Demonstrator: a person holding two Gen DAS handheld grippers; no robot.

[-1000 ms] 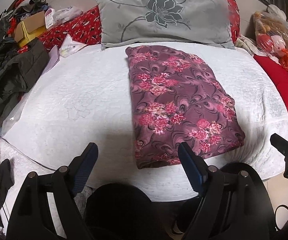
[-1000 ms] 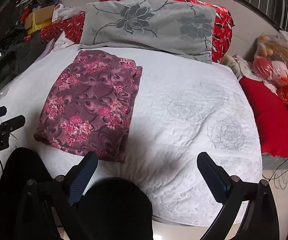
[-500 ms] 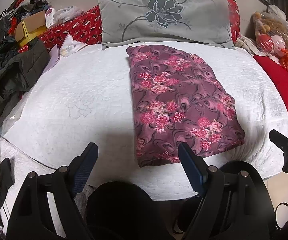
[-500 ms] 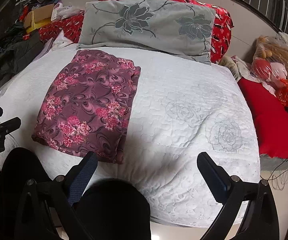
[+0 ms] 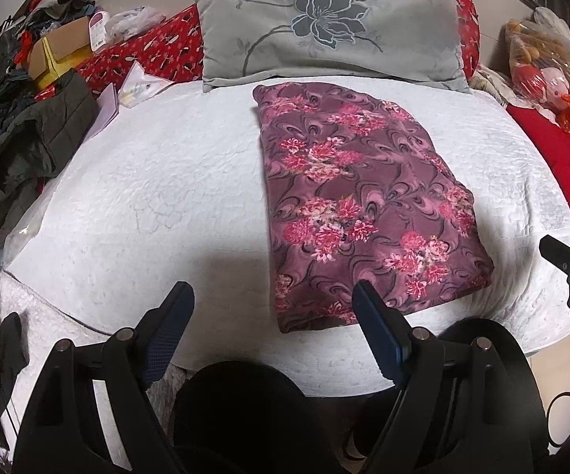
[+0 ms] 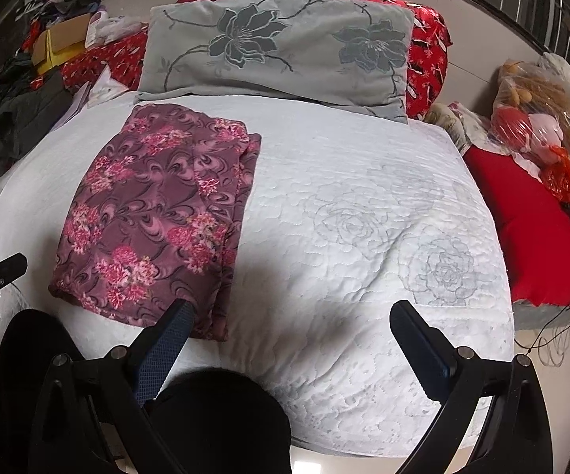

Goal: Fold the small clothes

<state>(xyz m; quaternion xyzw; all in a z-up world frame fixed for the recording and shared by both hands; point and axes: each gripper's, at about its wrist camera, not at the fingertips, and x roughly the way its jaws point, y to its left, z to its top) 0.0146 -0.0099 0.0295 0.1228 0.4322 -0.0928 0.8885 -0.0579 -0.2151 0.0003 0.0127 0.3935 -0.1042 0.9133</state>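
A folded purple garment with pink flowers (image 5: 360,197) lies flat on the white quilted bed (image 5: 158,197); it also shows in the right wrist view (image 6: 154,221). My left gripper (image 5: 273,296) is open and empty, held above the bed's near edge, its right finger over the garment's near edge. My right gripper (image 6: 288,312) is open and empty, its left finger above the garment's near right corner. Each gripper's tip shows at the edge of the other's view.
A grey flowered pillow (image 5: 324,35) lies at the head of the bed, on a red bedspread (image 5: 158,51). Dark clothes and boxes (image 5: 28,118) are piled at the left. A red cushion (image 6: 533,221) and bagged soft toys (image 6: 541,118) lie at the right.
Both grippers have moved slightly nearer to the garment and stay open. The garment has not moved.
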